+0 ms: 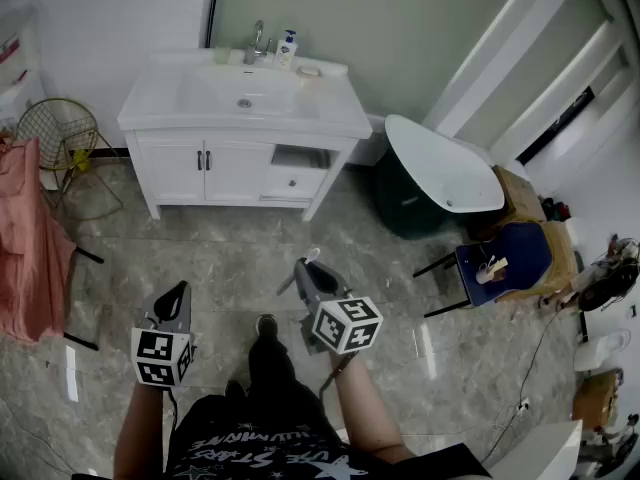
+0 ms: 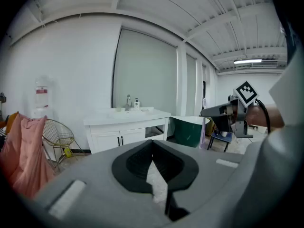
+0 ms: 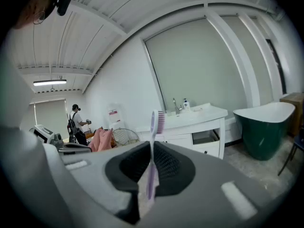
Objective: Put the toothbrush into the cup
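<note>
The right gripper (image 3: 152, 148) is clamped on the toothbrush (image 3: 157, 121), which stands upright with its bristle head above the jaws. The left gripper (image 2: 152, 146) has its jaws together with nothing between them. Both are well short of the white vanity (image 1: 335, 110).

The cup (image 1: 221, 56) sits at the vanity's back left corner, so I'd walk up first. Keep the grip firm, tip the handle end down, and let go only once it is inside the rim.

The faucet (image 1: 258, 42) and soap bottle (image 1: 288, 48) stand just right of the cup and could get knocked. The bathtub (image 1: 445, 163) lies to the vanity's right and a wire chair (image 1: 58, 133) to its left. The floor up to the vanity looks open.
</note>
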A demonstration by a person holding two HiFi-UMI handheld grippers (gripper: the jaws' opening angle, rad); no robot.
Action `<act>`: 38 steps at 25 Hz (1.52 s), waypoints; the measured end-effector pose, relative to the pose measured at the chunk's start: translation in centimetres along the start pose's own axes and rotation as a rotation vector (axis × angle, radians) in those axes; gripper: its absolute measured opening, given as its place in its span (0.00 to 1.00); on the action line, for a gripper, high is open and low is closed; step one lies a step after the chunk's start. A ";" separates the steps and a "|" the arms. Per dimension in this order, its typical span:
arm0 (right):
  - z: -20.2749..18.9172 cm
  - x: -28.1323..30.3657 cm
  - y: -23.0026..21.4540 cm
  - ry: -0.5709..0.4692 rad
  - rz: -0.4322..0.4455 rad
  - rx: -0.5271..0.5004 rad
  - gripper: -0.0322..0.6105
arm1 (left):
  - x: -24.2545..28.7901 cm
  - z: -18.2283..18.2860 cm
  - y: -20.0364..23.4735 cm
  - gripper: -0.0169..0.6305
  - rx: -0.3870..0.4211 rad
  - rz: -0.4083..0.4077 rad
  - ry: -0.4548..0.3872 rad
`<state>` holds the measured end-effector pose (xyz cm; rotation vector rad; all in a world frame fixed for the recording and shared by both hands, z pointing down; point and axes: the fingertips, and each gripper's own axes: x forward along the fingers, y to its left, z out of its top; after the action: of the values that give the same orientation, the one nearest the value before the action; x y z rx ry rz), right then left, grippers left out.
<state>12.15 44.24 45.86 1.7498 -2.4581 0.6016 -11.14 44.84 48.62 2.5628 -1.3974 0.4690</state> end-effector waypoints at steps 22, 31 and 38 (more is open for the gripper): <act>4.4 6.9 -4.2 -0.050 0.059 0.006 0.09 | 5.4 2.9 3.6 0.04 0.008 0.099 -0.006; 10.8 18.5 -12.0 -0.025 0.135 0.019 0.09 | 16.7 8.8 6.9 0.04 -0.023 0.176 0.000; 14.8 25.8 -16.6 -0.016 0.203 0.002 0.09 | 23.5 11.8 9.3 0.04 -0.066 0.247 -0.015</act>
<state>20.87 11.40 43.90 1.5223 -2.6673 0.6076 -4.81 17.80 46.18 2.3579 -1.7141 0.4321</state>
